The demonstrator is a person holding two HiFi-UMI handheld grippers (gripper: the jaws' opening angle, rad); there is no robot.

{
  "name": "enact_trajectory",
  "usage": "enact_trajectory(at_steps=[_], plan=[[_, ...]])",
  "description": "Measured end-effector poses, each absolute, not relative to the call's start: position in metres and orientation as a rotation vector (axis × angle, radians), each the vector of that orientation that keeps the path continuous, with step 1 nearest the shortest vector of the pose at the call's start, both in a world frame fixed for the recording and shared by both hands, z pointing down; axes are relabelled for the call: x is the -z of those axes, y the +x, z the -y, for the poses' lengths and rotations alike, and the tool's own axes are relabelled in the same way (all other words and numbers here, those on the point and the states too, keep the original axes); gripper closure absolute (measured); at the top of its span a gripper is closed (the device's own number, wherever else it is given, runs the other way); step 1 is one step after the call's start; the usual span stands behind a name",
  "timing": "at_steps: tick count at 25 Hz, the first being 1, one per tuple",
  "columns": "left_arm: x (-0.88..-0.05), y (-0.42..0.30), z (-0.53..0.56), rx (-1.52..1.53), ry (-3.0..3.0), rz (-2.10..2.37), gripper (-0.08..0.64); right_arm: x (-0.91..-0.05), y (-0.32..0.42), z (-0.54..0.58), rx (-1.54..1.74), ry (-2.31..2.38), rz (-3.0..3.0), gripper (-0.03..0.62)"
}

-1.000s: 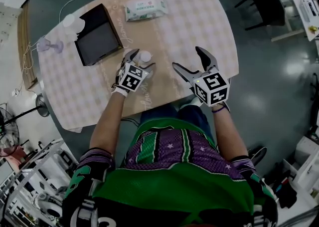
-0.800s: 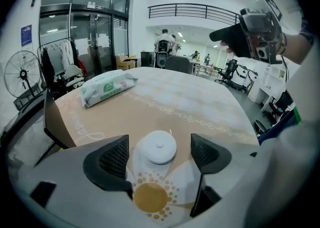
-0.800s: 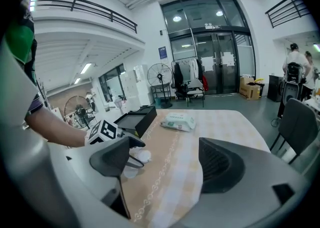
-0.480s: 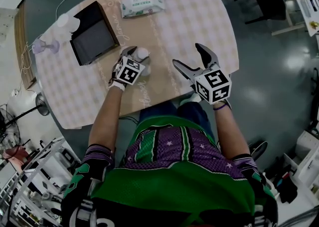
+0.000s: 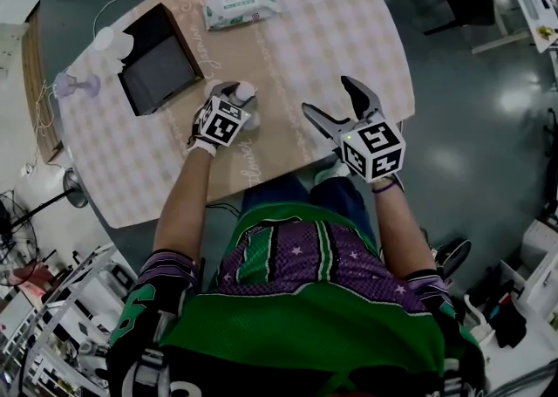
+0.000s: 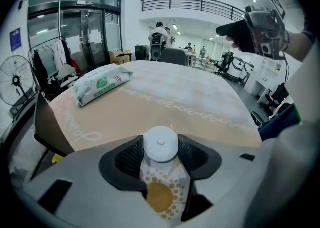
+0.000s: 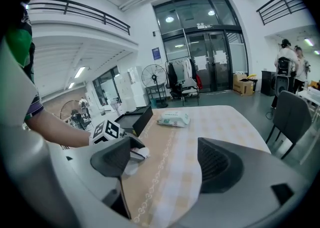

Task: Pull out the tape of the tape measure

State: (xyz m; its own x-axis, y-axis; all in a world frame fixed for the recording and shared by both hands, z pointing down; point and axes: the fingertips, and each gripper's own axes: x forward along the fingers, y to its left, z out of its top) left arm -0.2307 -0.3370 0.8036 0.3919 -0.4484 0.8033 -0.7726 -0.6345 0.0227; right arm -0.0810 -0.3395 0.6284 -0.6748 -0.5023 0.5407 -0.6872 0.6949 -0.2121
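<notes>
Left gripper (image 5: 232,99) is closing on the tape measure (image 6: 161,143) right now. The little white round case sits between the pads, and they look to be meeting its sides. It's on the tabletop (image 5: 331,29) towards the near edge, roughly midway along and just off the near corner of the black box (image 5: 157,59).

Right gripper (image 5: 326,97) hangs over the near right part of the tabletop, jaws spread wide with nothing in them, well apart from the case.

My worry is the hold. The pads are on a smooth curved rim, so a light squeeze could let the case roll or pop out forwards. If it isn't pinned firmly, I reckon the first tug drags the whole case across the tabletop instead of feeding tape.

I also can't see the tape's end tab from any view. If the pads cover it or it faces away, my right jaws will fumble for it and knock the case askew.
</notes>
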Motion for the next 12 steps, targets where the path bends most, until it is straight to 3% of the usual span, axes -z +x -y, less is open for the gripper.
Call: enact_trajectory(at_steps=[12], plan=[[-0.755, -0.235, 0.329, -1.056, 2.266, 1.234, 0.322, -0.604, -0.058, 0.327, -0.502, 0.987, 2.474, 0.187]])
